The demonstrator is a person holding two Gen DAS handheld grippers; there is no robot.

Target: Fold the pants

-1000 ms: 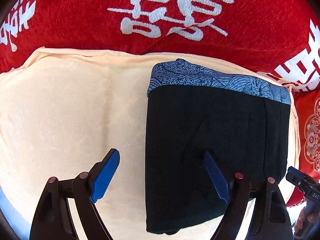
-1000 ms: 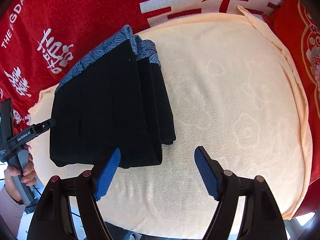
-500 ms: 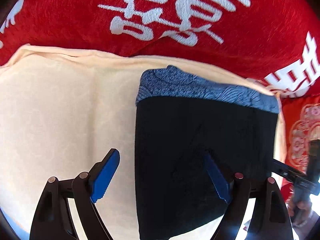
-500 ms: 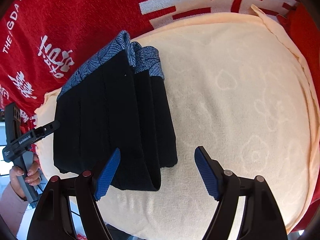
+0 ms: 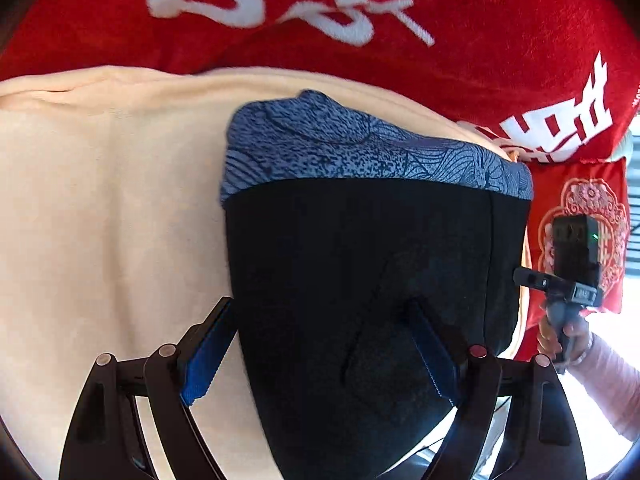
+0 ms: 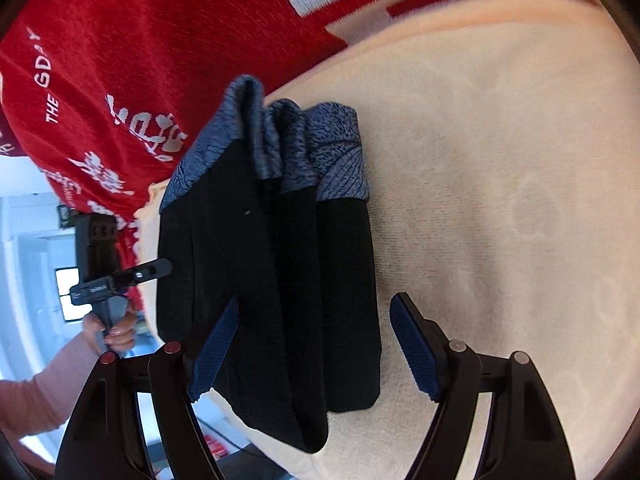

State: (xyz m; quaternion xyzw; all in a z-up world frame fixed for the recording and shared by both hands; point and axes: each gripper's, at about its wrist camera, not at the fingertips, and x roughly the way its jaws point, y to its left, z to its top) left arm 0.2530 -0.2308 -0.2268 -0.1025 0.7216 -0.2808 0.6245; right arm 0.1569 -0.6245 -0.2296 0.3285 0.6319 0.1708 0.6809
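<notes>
black pants (image 5: 360,264) folded, patterned blue waistband (image 5: 360,152), seemingly layered

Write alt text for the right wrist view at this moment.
Folded black pants with a blue patterned waistband lie on a cream towel, layers stacked. The open right gripper hangs over their near end, empty. At left, a hand holds the left gripper by the pants' edge, before a red blanket with white lettering.

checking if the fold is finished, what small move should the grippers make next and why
Probably draw both back and stop. The pants already lie folded in a compact stack on the cream towel, and the left gripper and right gripper are open, holding nothing.
</notes>
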